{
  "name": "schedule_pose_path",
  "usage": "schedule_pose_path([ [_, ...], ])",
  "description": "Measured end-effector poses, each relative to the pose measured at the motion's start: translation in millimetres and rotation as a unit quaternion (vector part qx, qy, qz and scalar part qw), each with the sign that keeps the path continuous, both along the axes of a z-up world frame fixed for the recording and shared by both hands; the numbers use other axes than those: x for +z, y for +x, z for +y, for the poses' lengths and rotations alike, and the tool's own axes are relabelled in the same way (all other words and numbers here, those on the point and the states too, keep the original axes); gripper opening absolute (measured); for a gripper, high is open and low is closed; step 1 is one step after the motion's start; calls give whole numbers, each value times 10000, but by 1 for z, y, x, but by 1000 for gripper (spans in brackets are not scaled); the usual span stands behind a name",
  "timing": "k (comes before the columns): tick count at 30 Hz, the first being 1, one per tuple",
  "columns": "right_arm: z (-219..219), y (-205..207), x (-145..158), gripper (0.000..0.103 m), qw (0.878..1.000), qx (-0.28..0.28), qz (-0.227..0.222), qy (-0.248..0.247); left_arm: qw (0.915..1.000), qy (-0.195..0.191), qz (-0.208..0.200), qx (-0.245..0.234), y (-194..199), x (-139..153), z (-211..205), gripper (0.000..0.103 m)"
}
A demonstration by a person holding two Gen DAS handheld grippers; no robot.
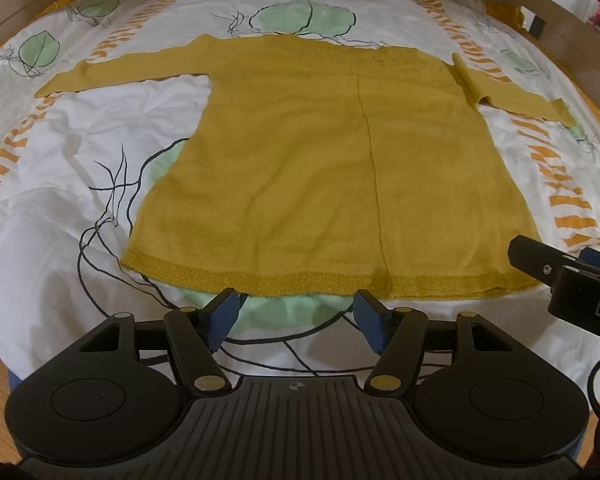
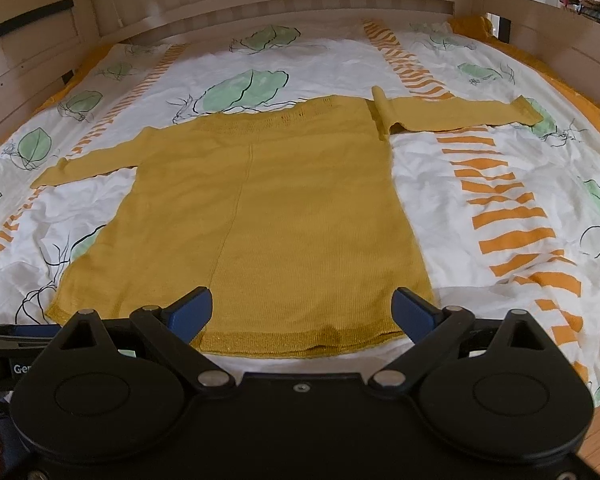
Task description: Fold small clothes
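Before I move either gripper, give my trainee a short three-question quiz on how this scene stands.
1. True or false: the mustard-yellow knitted sweater lies spread flat on the white leaf-printed bed cover.
2. What is held between the blue pads of the left gripper? A) the hem B) a sleeve C) nothing
3. Fill in: near the shoulder, the sleeve on the right of the picture has a small ____ of cloth standing up.

Key: 1 true; 2 C, it is open just short of the hem; 3 fold. The right gripper is also open, over the hem.
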State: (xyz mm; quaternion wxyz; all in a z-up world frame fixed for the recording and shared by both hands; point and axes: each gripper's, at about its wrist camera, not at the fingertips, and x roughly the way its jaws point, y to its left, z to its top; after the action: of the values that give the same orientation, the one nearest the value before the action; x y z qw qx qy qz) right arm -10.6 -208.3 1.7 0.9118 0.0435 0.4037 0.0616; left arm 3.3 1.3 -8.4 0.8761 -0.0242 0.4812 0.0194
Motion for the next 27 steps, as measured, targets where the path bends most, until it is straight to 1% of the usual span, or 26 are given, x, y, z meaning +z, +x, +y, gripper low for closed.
schedule_pose_path([
  [4,-2,2,-2,97,10000,-7,57,39,10000,59,-51,19,1,-2,0,62],
  [6,-2,3,-4,97,9999,-11,91,65,9997,206,-138,34,1,-1,-1,62],
  [9,-3,6,-7,97,9998,-10,155,104,9997,200,-147,45,3,-1,-1,62],
  [10,-3,7,-9,97,9998,-7,178,115,9997,167,-148,33,4,-2,-1,62],
  [12,-3,11,-12,97,9996,6,236,139,10000,-87,-5,21,6,-4,1,62],
  [14,-5,16,-16,97,9994,-10,296,158,9997,-219,-112,24,9,-5,3,62],
  [17,-11,25,-22,97,9990,-94,376,213,9996,-207,-197,37,15,-5,7,62],
  [18,-15,29,-24,97,9988,-129,404,228,9998,-157,-146,41,19,-6,8,62],
  [22,-26,47,-26,96,9988,-258,384,177,9997,-68,-206,71,40,-4,12,62],
  [27,-49,82,-27,96,9985,-441,293,130,9990,153,-405,88,80,1,14,62],
])
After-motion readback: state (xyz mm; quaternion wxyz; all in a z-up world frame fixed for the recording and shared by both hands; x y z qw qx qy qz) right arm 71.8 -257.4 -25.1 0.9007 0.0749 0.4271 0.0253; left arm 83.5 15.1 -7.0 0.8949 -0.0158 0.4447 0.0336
